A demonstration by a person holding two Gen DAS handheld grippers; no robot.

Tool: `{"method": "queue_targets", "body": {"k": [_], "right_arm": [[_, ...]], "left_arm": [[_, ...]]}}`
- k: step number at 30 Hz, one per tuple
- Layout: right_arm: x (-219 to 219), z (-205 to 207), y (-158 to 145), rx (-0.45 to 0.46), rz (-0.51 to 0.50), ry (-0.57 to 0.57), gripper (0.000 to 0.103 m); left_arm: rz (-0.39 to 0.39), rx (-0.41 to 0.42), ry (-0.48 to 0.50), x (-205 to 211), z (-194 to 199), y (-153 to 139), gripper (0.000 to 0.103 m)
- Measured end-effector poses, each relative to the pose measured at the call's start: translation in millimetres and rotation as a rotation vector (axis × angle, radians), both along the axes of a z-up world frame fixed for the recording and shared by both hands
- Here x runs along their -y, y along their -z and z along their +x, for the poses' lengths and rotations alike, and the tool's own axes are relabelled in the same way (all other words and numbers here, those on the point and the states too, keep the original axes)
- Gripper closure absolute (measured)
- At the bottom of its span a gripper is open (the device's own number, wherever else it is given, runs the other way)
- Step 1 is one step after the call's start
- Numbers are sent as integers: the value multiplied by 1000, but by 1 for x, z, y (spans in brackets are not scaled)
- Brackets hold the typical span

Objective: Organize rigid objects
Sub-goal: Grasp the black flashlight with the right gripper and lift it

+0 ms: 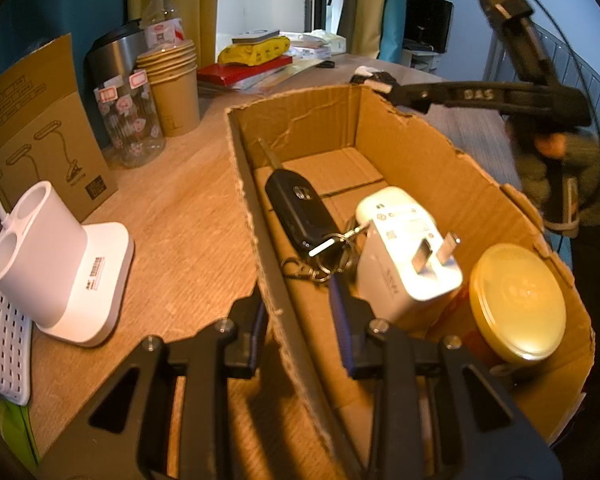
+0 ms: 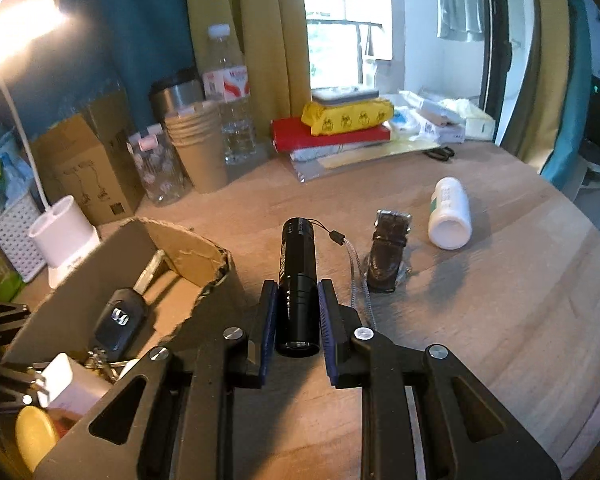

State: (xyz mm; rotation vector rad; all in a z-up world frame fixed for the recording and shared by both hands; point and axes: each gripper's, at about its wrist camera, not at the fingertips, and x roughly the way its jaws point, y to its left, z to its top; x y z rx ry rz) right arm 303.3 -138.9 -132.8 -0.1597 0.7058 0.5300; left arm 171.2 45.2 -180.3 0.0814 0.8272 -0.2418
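My left gripper is shut on the near side wall of an open cardboard box, one pad outside and one inside. In the box lie a black car key with rings, a white plug charger and a jar with a yellow lid. My right gripper is shut on a black flashlight, held above the table just right of the box, its lanyard dangling. In the left wrist view the right gripper is blurred above the box's far corner. A brown watch and a white bottle lie on the table beyond.
A white lamp base stands left of the box, with a cardboard carton, a patterned jar, stacked paper cups and a water bottle behind. Stacked books and scissors lie at the table's back.
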Motion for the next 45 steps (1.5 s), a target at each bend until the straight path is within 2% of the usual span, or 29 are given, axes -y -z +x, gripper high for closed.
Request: {"method": "queue_targets", "body": {"k": [10,25,35,45], "right_arm": [[5,-24,-23,58,36,-5,81],[-10,-52,-44,121,53,-54,81],[-30,-66,-46,131,50,-107,81],[-57,-74,-33,109,21,-164,81]], "left_arm": [[0,0,0,0,0,0,72],[0,0,0,0,0,0,72],[0,0,0,0,0,0,72],[1,0,0,0,0,0,72]]}}
